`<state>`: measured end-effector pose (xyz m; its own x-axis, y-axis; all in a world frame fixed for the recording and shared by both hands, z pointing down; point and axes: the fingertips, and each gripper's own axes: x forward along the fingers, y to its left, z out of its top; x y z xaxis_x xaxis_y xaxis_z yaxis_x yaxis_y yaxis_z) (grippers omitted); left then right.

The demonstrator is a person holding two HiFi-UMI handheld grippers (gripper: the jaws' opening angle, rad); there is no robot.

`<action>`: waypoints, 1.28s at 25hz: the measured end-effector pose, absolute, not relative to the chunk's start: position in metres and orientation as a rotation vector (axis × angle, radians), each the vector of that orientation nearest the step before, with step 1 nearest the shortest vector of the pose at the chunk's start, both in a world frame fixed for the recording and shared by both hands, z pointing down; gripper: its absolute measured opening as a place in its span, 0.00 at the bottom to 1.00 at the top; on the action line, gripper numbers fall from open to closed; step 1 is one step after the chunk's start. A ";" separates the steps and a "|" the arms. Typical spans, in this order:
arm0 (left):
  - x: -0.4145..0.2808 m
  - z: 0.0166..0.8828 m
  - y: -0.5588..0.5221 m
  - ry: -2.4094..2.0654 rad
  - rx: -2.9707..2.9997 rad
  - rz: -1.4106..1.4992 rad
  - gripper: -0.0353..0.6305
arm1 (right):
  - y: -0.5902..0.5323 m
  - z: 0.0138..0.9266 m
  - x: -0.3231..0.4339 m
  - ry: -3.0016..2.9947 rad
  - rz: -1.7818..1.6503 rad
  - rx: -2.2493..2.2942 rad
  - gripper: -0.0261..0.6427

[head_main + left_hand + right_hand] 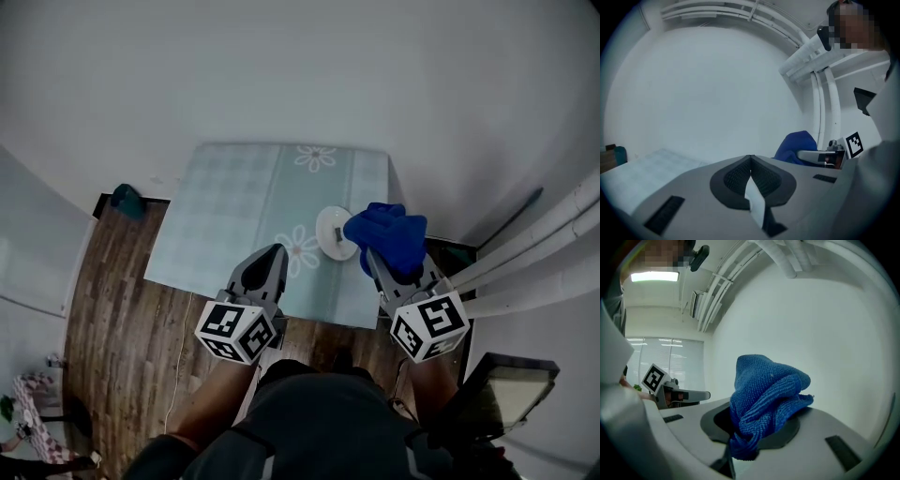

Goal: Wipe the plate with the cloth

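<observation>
Blue microfibre cloth (764, 399) pinched in right gripper (737, 446); left gripper (750, 161) closed, empty. Plate (333, 234) unheld, may skid under wiping.

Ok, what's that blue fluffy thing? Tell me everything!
It is a blue cloth, nubbly like microfibre, scrunched into a folded lump. The right gripper pinches its lower part between its jaws; the rest puffs out past them. From the head view it covers the right edge of the white plate, but whether they touch cannot be told.
</observation>
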<state>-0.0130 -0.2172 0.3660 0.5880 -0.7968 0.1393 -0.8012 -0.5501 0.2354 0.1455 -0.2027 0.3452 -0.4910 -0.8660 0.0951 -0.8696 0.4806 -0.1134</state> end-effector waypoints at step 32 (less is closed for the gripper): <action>0.012 0.574 -0.376 -1.047 2.300 0.423 0.07 | -0.396 0.520 0.104 -2.366 0.455 1.442 0.19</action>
<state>0.0125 -0.3765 0.5739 0.6432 -0.5836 0.4958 -0.7642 -0.5298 0.3678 0.1038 -0.3958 0.5195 -0.4319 -0.7886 0.4378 -0.8947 0.4359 -0.0975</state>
